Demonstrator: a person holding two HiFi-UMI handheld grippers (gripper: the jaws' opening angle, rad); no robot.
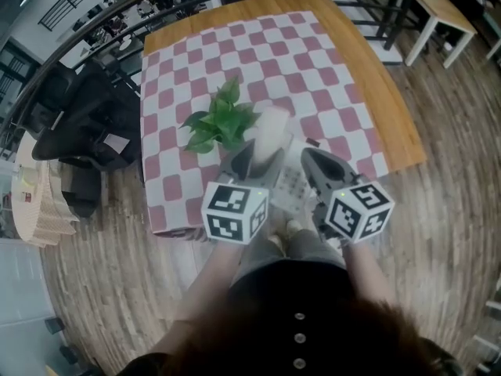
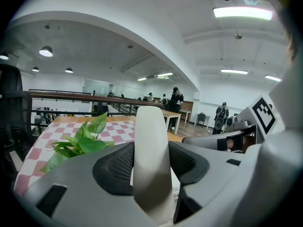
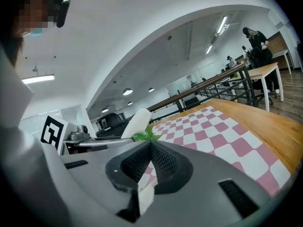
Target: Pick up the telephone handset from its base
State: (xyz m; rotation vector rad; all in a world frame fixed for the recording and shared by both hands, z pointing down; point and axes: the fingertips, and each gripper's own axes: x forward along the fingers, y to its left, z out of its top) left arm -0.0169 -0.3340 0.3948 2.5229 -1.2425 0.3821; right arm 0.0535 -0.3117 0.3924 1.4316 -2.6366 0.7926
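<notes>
The white telephone handset [image 1: 270, 131] stands upright between the pads of my left gripper [image 1: 260, 160], which is shut on it. In the left gripper view the handset [image 2: 150, 141] fills the gap between the dark pads and rises above them. The white telephone base [image 1: 291, 185] with its keypad lies between the two grippers at the near table edge. My right gripper [image 1: 315, 163] sits at the base's right side. In the right gripper view its jaws meet at the tips, with a thin white edge of the base [image 3: 147, 193] pinched low between them. The handset [image 3: 137, 123] shows to their left.
A potted green plant [image 1: 223, 120] stands just beyond the phone on the pink and white checked cloth [image 1: 258, 61]. The wooden table [image 1: 391, 108] shows bare at the right. Black office chairs [image 1: 78, 124] stand left of the table, a railing behind it, and a white table [image 1: 442, 14] at far right.
</notes>
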